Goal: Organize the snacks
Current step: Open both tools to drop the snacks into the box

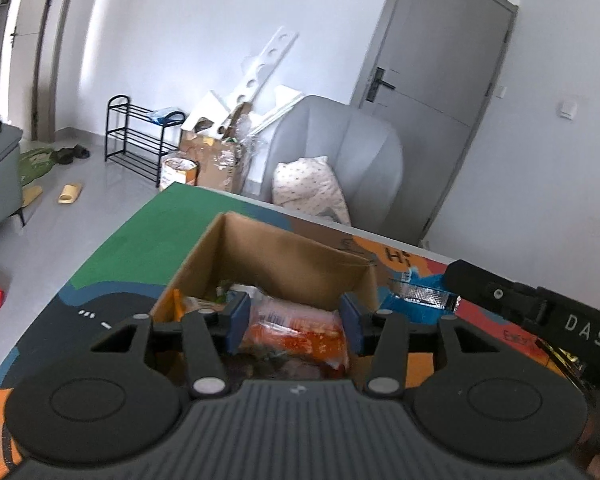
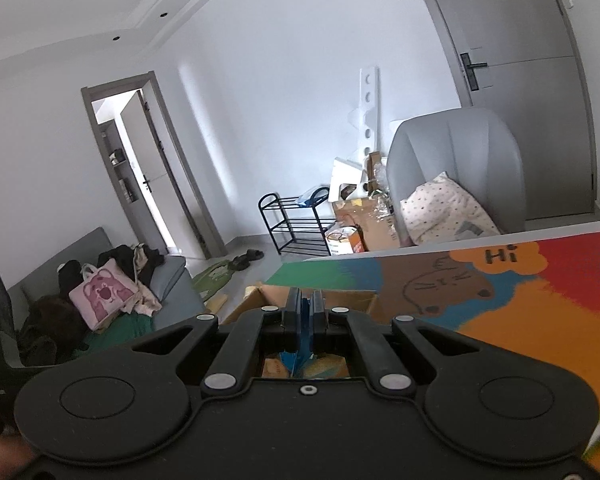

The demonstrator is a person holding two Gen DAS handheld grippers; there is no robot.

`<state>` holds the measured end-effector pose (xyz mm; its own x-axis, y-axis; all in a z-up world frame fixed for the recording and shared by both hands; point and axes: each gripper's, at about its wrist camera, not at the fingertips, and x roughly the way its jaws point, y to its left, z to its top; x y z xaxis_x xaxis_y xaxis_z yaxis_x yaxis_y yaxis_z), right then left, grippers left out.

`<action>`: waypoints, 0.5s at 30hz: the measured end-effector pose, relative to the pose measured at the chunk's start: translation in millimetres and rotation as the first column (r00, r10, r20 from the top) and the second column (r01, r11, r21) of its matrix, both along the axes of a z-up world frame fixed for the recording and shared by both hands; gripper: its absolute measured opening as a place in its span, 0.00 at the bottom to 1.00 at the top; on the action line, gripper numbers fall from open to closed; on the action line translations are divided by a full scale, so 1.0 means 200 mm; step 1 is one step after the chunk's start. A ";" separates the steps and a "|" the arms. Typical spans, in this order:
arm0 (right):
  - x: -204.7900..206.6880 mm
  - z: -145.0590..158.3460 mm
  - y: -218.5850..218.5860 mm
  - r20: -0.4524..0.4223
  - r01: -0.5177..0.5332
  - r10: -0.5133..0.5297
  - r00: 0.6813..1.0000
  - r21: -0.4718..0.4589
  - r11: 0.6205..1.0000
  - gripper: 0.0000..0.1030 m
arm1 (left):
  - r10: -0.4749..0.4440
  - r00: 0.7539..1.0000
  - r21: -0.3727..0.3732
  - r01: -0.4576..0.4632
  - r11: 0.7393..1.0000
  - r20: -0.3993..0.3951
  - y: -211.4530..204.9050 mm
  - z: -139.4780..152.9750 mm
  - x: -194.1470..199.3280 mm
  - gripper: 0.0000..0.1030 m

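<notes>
Snacks going into the cardboard box
Left gripper spread wide over the box; right gripper, at three o'clock, pinches a blue packet.

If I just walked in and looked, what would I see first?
Probably the cardboard box full of snacks on the bright cartoon mat, with an orange packet between the open left gripper. Next, the right gripper pinching a blue wrapper beside that box.
</notes>
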<state>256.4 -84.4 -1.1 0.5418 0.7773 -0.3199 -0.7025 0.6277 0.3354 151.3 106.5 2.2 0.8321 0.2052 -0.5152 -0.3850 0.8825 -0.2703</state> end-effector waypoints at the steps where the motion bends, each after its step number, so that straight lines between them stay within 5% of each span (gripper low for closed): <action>1: 0.00 0.00 0.01 -0.001 -0.003 0.003 1.000 -0.001 1.000 0.02 | 0.001 1.000 -0.003 -0.001 1.000 0.003 0.01 0.00 0.00 0.48; 6: 0.03 -0.02 0.08 -0.014 -0.014 0.014 1.000 -0.009 1.000 0.02 | 0.026 1.000 -0.001 -0.026 1.000 0.015 0.07 0.01 -0.02 0.62; 15: 0.06 -0.05 0.16 -0.018 -0.004 0.003 1.000 -0.037 0.999 0.02 | 0.039 0.999 -0.022 -0.039 0.999 0.002 0.13 -0.02 -0.01 0.71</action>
